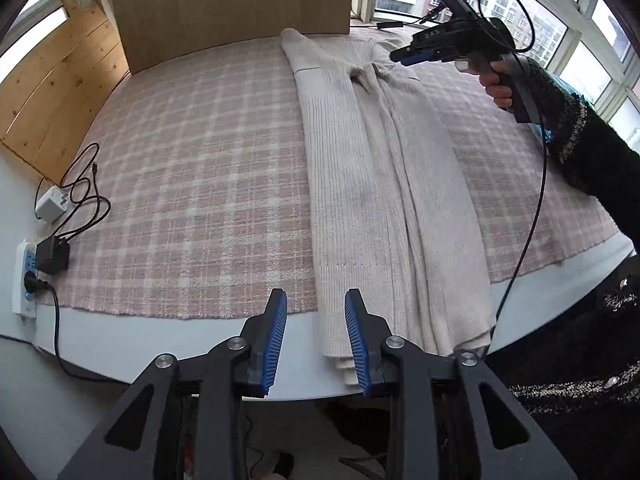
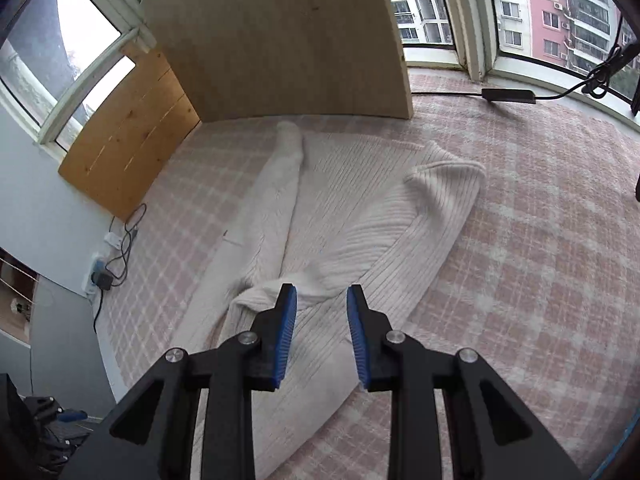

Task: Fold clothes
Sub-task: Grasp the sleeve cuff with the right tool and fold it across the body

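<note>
A cream ribbed knit garment (image 1: 380, 184) lies lengthwise on a pink plaid cloth (image 1: 192, 184), folded into a long narrow strip, its hem hanging over the near table edge. My left gripper (image 1: 316, 304) is open and empty, just above that hem. In the left wrist view my right gripper (image 1: 400, 56) hovers above the far collar end. In the right wrist view the right gripper (image 2: 322, 300) is open and empty above the folded sleeves of the garment (image 2: 360, 232).
A tall wooden board (image 1: 232, 4) stands at the far end of the table. A white power strip (image 1: 24, 276), chargers and black cables (image 1: 80, 192) lie at the left edge. Windows run along the right. A black cable (image 1: 532, 208) hangs from the right gripper.
</note>
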Demonstrator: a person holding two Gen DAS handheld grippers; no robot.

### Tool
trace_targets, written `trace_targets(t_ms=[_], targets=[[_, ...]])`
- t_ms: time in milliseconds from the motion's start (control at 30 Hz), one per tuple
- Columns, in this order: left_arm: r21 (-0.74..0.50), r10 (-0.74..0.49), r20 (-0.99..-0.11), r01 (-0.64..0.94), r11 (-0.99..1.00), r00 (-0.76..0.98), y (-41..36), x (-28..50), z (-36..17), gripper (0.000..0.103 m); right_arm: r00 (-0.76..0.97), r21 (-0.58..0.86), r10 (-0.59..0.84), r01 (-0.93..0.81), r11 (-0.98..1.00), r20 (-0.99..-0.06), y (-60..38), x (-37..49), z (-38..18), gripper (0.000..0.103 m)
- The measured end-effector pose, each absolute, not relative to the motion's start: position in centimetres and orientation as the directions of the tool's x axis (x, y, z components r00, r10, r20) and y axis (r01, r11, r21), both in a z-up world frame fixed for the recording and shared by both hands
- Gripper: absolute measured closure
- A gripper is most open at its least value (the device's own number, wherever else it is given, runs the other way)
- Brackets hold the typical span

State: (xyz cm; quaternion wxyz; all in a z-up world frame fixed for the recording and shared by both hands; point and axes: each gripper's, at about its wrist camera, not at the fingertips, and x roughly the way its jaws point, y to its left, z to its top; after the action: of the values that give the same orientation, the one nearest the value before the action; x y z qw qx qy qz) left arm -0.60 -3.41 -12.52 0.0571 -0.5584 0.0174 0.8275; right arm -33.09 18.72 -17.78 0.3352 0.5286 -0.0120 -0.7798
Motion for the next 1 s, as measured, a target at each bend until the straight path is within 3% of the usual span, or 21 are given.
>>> trace_targets(t_ms=[133,300,500,567,900,1000], targets=[[-0.064,0.169,-0.906,-0.270,-0.961,-0.387,-5.3,-4.0,-13.3,0.074,-0.162,0.407,-0.528,0.466,-0.785,-0.833,15.1,-31.7,-20.8,0.076],[-0.066,0.238,-0.881,-0.391,-0.918,-0.408,-7.4,-10.1,-14.0,0.074,-0.272,0.419,-0.530,0.376,-0.827,-0.803,16.9,-29.9,-15.3,0.076],[-0.080,0.347,-0.890,-0.647,-0.758,-0.296,-2.4,-11.4,-17.5,0.074,-0.400,0.309,-0.441,0.352,-0.883,-0.803,14.1,-33.7,-11.2,0.075],[-0.106,0.369,-0.898,-0.696,-0.710,-0.240,-1.2,-11.3,-19.2,0.074,-0.383,0.300,-0.431,0.355,-0.885,-0.817,11.9,-36.3,-12.5,0.075],[-0.169,0.450,-0.869,-0.731,-0.661,-0.206,-1.6,-11.3,-20.0,0.069,-0.263,0.355,-0.462,0.366,-0.860,-0.847,5.6,-43.1,-19.9,0.075],[-0.186,0.467,-0.862,-0.737,-0.650,-0.195,-1.5,-11.3,-20.0,0.065,-0.309,0.351,-0.456,0.339,-0.873,-0.835,6.4,-42.4,-19.2,0.088]])
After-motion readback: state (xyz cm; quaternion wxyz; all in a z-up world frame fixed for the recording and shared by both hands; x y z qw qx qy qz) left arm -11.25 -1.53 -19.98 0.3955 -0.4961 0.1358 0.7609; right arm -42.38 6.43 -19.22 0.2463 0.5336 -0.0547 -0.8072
